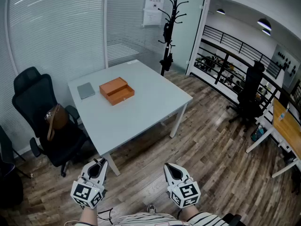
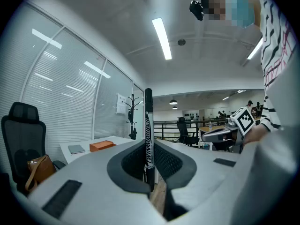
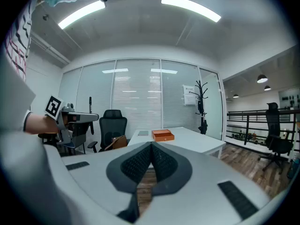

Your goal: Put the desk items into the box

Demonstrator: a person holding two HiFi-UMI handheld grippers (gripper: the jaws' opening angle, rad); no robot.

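Left gripper [image 1: 98,165] first, low and close to the camera. Its jaws are clamped on a black marker [image 2: 148,130] that stands upright between them, its upper end rising well above the pads (the barrel reads TWIN MARKER). Ahead of this gripper and off to its left sits a black office chair [image 1: 36,100] with a brown bag [image 1: 56,118] on the seat. Further ahead stands the white table [image 1: 141,114], well apart from both grippers. On it lies a grey notebook [image 1: 86,90], and just beside that, on the right, the orange box [image 1: 116,91]. Over to the right gripper [image 1: 172,169], level with the left one: its jaws are pressed together with nothing between them, and the box sits far off, roughly straight ahead of it.
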